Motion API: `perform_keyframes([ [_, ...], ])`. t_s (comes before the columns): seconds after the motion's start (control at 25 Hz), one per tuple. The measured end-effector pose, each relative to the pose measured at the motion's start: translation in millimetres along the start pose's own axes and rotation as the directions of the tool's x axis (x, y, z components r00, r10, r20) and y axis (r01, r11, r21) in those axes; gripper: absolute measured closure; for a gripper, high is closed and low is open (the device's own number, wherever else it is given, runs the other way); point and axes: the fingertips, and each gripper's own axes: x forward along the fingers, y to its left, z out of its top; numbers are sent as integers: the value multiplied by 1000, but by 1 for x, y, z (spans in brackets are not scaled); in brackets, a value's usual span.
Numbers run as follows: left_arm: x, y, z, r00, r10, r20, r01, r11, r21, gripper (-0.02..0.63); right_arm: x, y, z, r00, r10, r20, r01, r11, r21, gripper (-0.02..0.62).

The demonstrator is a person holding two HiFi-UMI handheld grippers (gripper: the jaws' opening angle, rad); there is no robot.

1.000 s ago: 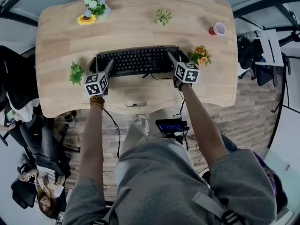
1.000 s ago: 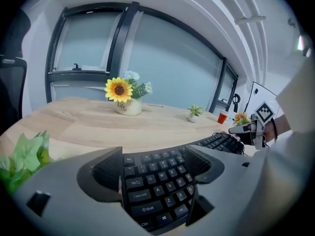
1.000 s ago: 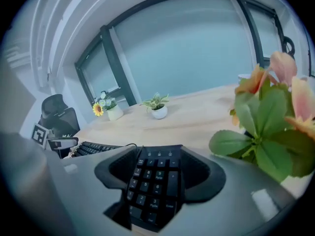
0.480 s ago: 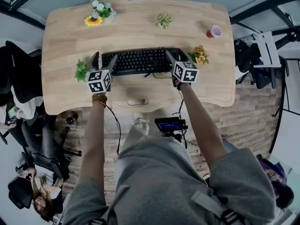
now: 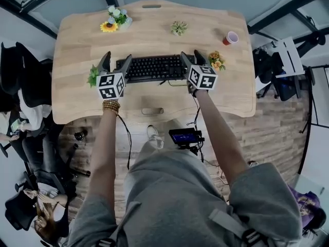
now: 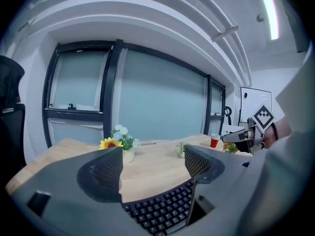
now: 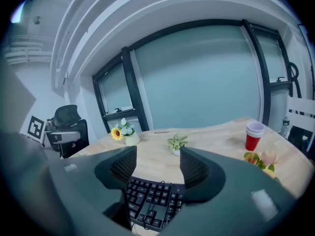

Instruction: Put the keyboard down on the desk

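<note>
Head view: the long black keyboard (image 5: pixel 154 67) lies flat at the middle of the pale wooden tabletop (image 5: pixel 77 45), its length running along the near edge. The left gripper (image 5: pixel 116 62) hangs over the keyboard's left end and the right gripper (image 5: pixel 190 58) over its right end. A green leafy plant (image 5: pixel 93 76) sits just beside the left end, and a bunch of orange flowers (image 5: pixel 216 60) just beside the right end. A sunflower bouquet in a white vase (image 5: pixel 114 20) stands near the far left corner, a small potted succulent (image 5: pixel 179 28) by the middle of the far edge, and a red paper cup (image 5: pixel 230 38) toward the far right corner.

Left gripper view: the left gripper (image 6: pixel 153 165) has its jaws wide apart and holds nothing. The keyboard (image 6: pixel 162 213) lies below them, with bare tabletop showing between the pads.

Right gripper view: the right gripper (image 7: pixel 158 163) is likewise spread wide and empty. The keyboard (image 7: pixel 150 200) lies below its jaws, a thin black cable (image 7: pixel 147 193) trailing across the keys.
</note>
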Motion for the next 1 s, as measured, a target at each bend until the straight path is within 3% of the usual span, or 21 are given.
perform_keyframes([
  [0.24, -19, -11, 41, 996, 38, 76, -39, 999, 8, 212, -18, 20, 47, 996, 18, 90, -16, 1000, -27, 314],
  [0.56, -48, -37, 96, 981, 19, 194, -32, 997, 64, 212, -51, 51, 98, 977, 36, 212, -21, 997, -71, 314],
  [1.0, -93, -70, 167, 939, -3, 345, -40, 992, 118, 212, -109, 123, 165, 925, 131, 356, -41, 968, -249, 316],
])
